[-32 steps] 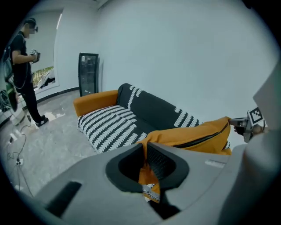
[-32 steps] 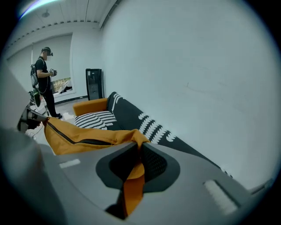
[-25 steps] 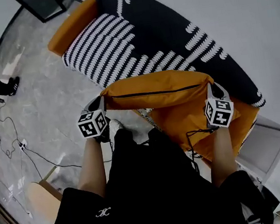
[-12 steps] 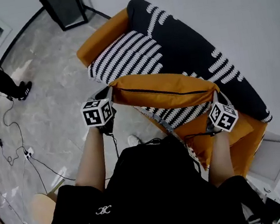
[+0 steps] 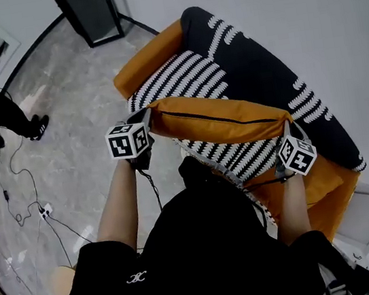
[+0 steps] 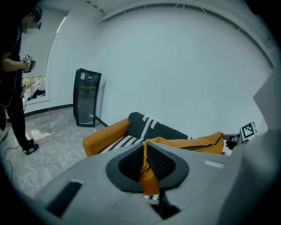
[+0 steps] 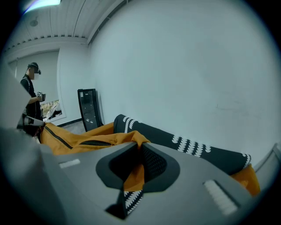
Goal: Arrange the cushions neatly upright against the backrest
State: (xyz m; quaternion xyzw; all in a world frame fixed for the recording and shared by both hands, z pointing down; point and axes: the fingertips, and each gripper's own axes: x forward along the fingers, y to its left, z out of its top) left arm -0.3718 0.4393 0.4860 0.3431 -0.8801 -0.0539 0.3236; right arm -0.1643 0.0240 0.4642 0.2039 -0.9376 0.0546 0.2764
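Orange cushion [image 5: 215,119] held stretched above the sofa [image 5: 249,72], centre frame.
Its left corner is pinched in the closed left gripper [image 5: 143,120]; its right corner is clamped in the closed right gripper [image 5: 285,130].

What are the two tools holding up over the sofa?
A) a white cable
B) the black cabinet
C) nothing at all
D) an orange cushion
D: the left tool and the right tool each pinch one end of the orange cushion, which hangs between them above the sofa.
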